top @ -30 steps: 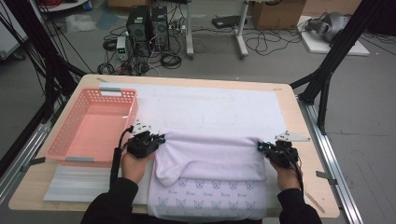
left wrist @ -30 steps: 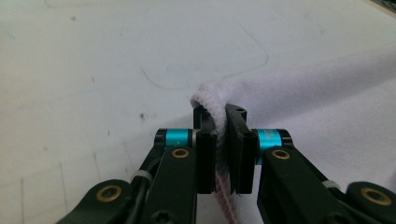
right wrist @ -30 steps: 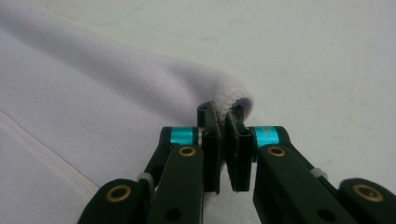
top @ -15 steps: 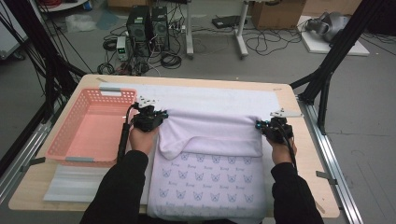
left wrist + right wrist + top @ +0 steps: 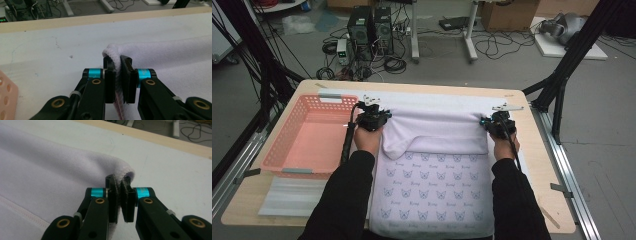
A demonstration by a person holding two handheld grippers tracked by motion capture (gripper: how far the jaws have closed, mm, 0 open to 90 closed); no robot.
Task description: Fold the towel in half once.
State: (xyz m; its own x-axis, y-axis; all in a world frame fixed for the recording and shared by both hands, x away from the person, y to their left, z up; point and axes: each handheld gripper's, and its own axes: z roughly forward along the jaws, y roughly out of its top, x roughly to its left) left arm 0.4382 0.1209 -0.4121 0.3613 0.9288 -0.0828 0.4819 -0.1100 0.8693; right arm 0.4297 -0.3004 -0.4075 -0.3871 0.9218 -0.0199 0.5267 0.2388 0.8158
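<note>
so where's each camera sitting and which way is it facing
High view: above the person's side, looking forward and down at the table; both forearms, left claw, right claw.
Left gripper view: rides the left claw, facing along its jaws clamping the towel.
Right gripper view: likewise, right claw.
All share the towel.

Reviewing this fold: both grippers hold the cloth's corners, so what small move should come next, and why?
Probably carry both corners a little farther toward the far edge, then lower them. The left gripper and right gripper each pinch the cloth, whose fold stops short of that edge.

blanket (image 5: 432, 200) near edge cut off btm
</note>
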